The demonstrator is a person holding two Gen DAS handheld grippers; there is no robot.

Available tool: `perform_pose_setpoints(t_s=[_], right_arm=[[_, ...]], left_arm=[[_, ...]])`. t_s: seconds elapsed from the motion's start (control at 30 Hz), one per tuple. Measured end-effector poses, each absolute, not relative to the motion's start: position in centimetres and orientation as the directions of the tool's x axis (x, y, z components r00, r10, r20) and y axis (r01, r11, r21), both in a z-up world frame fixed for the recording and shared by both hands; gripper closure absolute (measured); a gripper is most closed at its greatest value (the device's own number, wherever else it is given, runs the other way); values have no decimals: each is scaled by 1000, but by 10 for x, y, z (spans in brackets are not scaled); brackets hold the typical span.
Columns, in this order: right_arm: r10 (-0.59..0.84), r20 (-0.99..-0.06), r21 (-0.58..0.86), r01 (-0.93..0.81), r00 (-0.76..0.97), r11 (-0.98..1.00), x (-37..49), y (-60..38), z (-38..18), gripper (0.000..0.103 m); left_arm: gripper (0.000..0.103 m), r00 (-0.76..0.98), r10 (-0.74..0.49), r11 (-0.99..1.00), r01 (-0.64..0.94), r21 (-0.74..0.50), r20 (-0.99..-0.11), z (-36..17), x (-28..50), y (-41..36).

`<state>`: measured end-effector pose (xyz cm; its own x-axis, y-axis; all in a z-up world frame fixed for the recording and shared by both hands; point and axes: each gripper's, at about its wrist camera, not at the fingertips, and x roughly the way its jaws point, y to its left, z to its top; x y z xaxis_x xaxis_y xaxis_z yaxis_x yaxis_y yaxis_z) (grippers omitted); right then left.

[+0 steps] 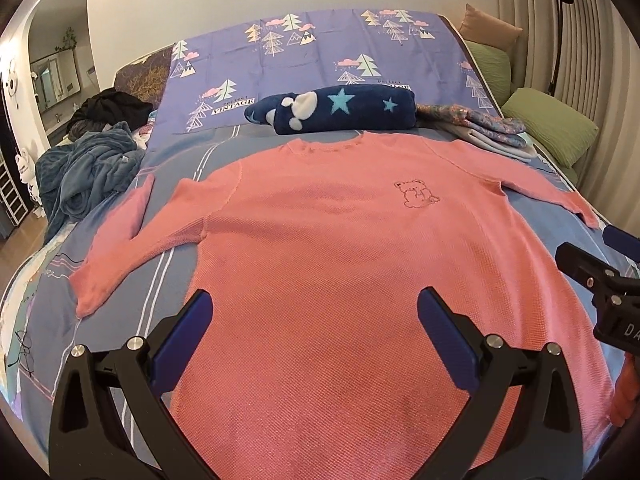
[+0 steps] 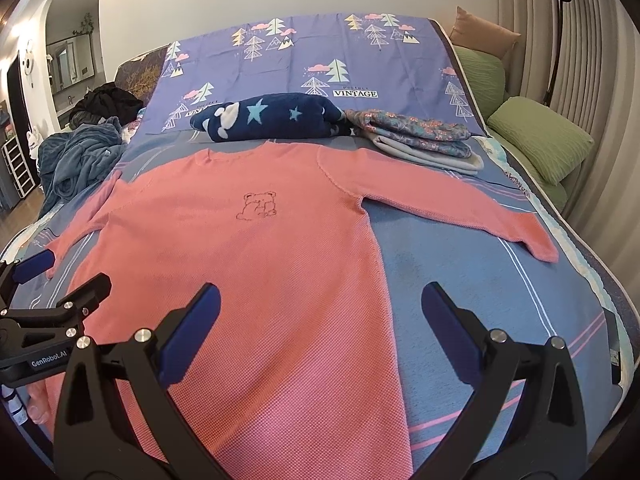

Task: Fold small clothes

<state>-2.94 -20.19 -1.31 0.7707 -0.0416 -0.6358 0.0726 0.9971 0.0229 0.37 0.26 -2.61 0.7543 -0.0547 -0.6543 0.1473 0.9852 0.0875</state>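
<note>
A pink long-sleeved top (image 1: 320, 248) with a small outlined bear (image 1: 416, 192) on the chest lies flat and face up on a bed (image 2: 460, 264) covered in a blue striped sheet, its neckline toward the pillows and both sleeves spread out to the sides. Two wrist cameras look along it from the hem end. The left hand-held gripper (image 1: 314, 340) hovers above the lower body of the top with its blue-padded fingers spread apart, holding nothing. The right hand-held gripper (image 2: 320, 332) hangs over the top's right side edge, one finger above fabric and the other above bare sheet, also spread and empty. Beyond the collar sit a folded navy star-print fleece (image 1: 336, 110) and a stack of folded floral clothes (image 2: 416, 136); a rumpled blue-grey blanket (image 1: 84, 168) lies at the left edge of the bed. Folding appears not yet begun. The risks from here: a pinch that goes too deep could catch the sheet along with the knit and drag it, a grip on only one layer could let the fold slump, and uneven lifting by the two sides could skew the top or push its collar into the fleece.
</note>
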Motion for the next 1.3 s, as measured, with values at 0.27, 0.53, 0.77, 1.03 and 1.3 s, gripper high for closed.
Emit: perform_pose_setpoints(t_s=[0.27, 0.53, 0.77, 1.03, 1.3], right_arm=[[-40, -630, 16, 64, 776, 998, -29, -199, -12, 2], [-38, -630, 13, 59, 776, 998, -28, -196, -10, 2], [-36, -630, 8, 52, 776, 999, -27, -191, -8, 2], [-37, -631, 10, 56, 775, 998, -27, -189, -7, 2], [-25, -633, 1, 32, 774, 999, -27, -176, -8, 2]], left_arm=[[1, 764, -62, 986, 147, 80, -642, -26, 4, 7], [1, 753, -107, 985, 168, 33, -649, -26, 2, 13], [1, 754, -106, 985, 169, 36, -648, -25, 1, 13], [1, 755, -102, 985, 166, 37, -648, -26, 1, 15], [1, 754, -81, 989, 141, 40, -652, -30, 1, 22]])
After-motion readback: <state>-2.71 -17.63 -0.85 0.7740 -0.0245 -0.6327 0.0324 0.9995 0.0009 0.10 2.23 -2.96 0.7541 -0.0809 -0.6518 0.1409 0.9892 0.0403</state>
